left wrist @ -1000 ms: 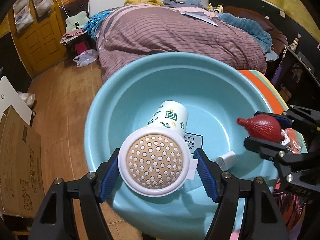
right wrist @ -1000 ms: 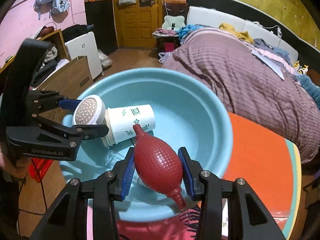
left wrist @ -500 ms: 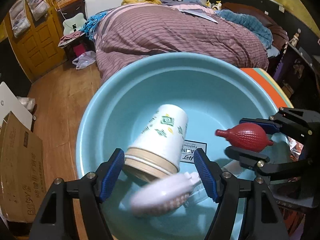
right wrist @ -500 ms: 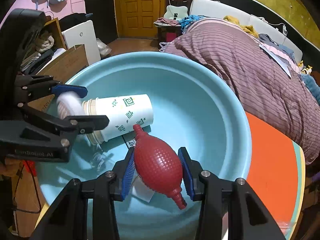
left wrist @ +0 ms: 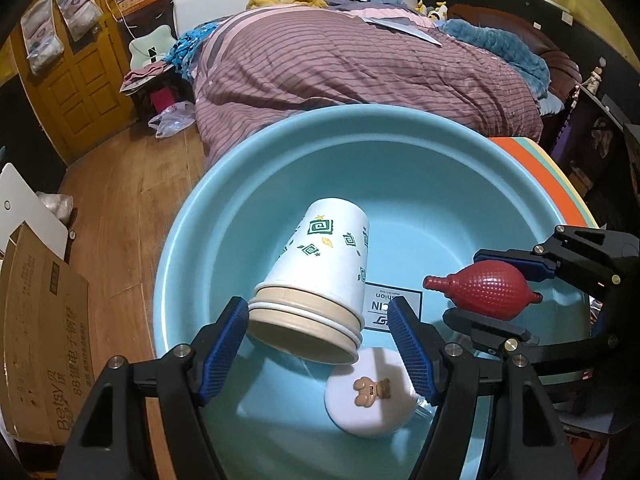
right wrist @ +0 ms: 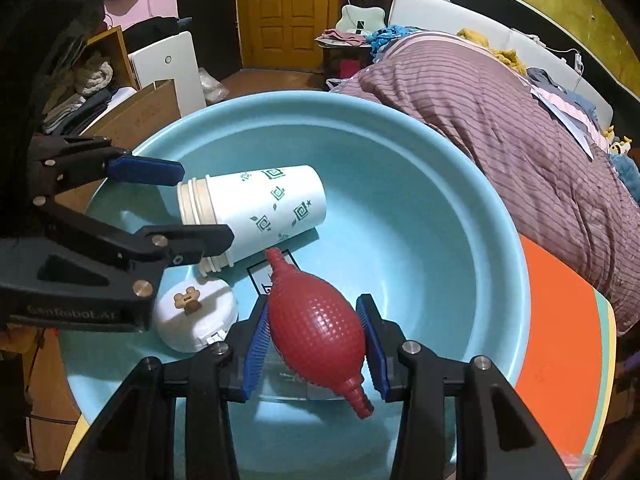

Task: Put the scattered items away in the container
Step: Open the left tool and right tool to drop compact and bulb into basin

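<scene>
The right gripper (right wrist: 314, 344) holds a red rubber bulb blower (right wrist: 316, 330) between its blue pads, which press on the bulb's 2 flanks; the bulb's long axis runs along the fingers, the tapered nozzle pointing forward into the light-blue plastic basin (right wrist: 496, 216) and the ribbed stub pointing back toward the hand. It hangs above the basin's floor, over a printed label — directly below is where a release would drop it, as judged from both views. The left gripper (left wrist: 324, 354) stands wide with nothing between its pads; a paper cup stack (left wrist: 320, 276) lies on its side in the basin just ahead of those pads, and a round white case with a small bear figure (left wrist: 370, 394) rests on the basin floor below them, beside the cups' mouth. The basin sits on an orange-topped table (right wrist: 560, 344); beyond the basin lie a bed with a striped purple quilt (left wrist: 360, 64) and a wooden floor (left wrist: 120, 200).
</scene>
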### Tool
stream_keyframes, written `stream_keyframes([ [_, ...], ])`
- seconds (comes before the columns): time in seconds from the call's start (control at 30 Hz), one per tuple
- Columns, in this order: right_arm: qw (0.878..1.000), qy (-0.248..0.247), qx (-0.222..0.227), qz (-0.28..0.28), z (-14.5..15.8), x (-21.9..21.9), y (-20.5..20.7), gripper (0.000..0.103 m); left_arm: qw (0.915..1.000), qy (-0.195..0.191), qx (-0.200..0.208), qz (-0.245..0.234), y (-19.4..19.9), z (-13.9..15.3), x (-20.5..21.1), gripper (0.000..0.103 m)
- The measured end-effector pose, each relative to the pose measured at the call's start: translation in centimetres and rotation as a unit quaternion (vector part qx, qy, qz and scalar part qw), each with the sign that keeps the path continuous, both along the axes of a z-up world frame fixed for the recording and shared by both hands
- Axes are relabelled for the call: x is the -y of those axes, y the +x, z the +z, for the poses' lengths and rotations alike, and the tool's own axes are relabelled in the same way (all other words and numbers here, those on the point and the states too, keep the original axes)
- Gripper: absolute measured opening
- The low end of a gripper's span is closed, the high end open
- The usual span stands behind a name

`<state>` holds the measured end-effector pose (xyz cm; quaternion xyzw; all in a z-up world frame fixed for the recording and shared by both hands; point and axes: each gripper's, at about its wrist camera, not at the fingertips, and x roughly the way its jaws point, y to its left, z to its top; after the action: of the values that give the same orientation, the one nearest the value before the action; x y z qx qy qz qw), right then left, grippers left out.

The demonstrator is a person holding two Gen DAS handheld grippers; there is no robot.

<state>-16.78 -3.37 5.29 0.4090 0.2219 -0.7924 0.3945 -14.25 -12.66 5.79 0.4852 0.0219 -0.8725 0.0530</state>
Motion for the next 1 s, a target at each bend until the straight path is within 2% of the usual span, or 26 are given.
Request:
stream_keyframes([
  [0.3, 1.0, -0.001, -0.003, -0.003, -0.2, 0.2, 0.2, 0.047, 0.9999, 0.003, -0.009, 0.004, 0.4, 0.6, 0.2, 0.077],
  [0.47, 1.0, -0.003, -0.008, -0.004, 0.1, 0.3, 0.4, 0.057, 0.9999, 0.004, -0.008, 0.01, 0.5, 0.9, 0.3, 0.077],
  [1.0, 1.0, -0.019, -0.022, -0.009, 2.4, -0.9, 1.8, 0.059, 0.9995, 0.006, -0.025, 0.019, 2.3, 3.6, -0.2, 0.079],
])
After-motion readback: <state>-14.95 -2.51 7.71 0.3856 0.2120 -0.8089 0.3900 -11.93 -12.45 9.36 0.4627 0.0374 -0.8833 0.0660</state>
